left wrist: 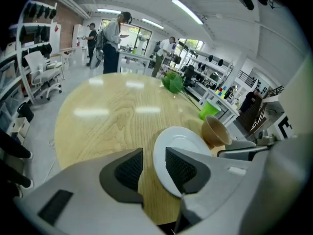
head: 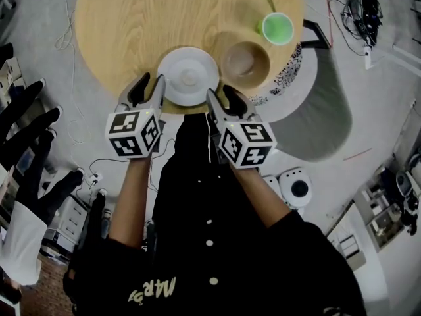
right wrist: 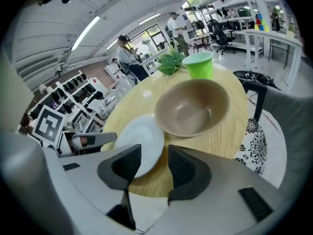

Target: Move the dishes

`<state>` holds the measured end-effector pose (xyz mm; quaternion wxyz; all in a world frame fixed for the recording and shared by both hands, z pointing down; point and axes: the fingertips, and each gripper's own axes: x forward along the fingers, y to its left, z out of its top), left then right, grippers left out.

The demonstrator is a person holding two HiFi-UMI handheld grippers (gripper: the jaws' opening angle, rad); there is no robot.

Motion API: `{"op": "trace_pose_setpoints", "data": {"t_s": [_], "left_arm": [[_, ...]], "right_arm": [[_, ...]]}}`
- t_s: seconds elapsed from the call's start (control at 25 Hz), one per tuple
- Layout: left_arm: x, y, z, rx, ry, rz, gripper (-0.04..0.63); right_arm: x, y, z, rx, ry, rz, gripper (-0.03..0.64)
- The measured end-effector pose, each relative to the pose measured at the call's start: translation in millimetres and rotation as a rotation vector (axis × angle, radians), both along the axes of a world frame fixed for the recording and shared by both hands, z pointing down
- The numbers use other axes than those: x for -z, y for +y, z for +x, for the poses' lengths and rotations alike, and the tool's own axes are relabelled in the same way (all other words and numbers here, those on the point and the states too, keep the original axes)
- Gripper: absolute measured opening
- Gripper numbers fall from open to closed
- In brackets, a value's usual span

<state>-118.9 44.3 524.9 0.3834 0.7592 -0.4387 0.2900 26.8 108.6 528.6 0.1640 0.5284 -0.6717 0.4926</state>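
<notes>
Head view: a white plate (head: 188, 76) sits at the near edge of the round wooden table (head: 131, 25). A brown bowl (head: 245, 61) is just to its right and a green cup (head: 277, 27) stands farther back. The left claw (head: 151, 83) and right claw (head: 222, 94) flank the plate's rim. Pale lettering on the person's dark shirt is upside down and too blurred to read. The marker cubes carry only patterns.

Left gripper view: the claw (left wrist: 154, 155) is partly open and holds nothing. The plate (left wrist: 183, 138) has its rim in the gap by the right-hand pad, and the pads are not pressing on it.

Right gripper view: this claw (right wrist: 154, 153) is likewise partly open and empty. The plate's (right wrist: 139, 138) edge is just at its left-hand pad, with the bowl (right wrist: 193, 106) beyond.

The step looks like a two-sided hold on the plate. Next, both claws would need to close on opposite rims evenly and lift level, clear of the bowl.
</notes>
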Motion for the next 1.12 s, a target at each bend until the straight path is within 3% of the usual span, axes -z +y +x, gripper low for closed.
{"op": "trace_pose_setpoints", "data": {"t_s": [0.12,0.36,0.6,0.8,0.96,1.12], "left_arm": [[36,-5,-13,0.043,-0.011,0.122,0.127],[154,-2,-18,0.052,0.020,0.418,0.075],[269,2,-12,0.053,0.092,0.648,0.004],[350,9,-15,0.059,0.138,0.801,0.003],[398,20,-19,0.052,0.110,0.907,0.003],[433,29,-22,0.068,0.094,0.945,0.003]], "right_arm": [[27,16,16,0.017,0.008,0.056,0.141],[140,4,92,-0.073,0.099,0.354,-0.002],[263,-34,165,-0.167,0.181,0.614,-0.005],[354,-32,198,-0.171,0.288,0.801,-0.006],[413,-17,208,-0.155,0.377,0.920,-0.006],[452,-3,211,-0.140,0.430,1.009,-0.005]]}}
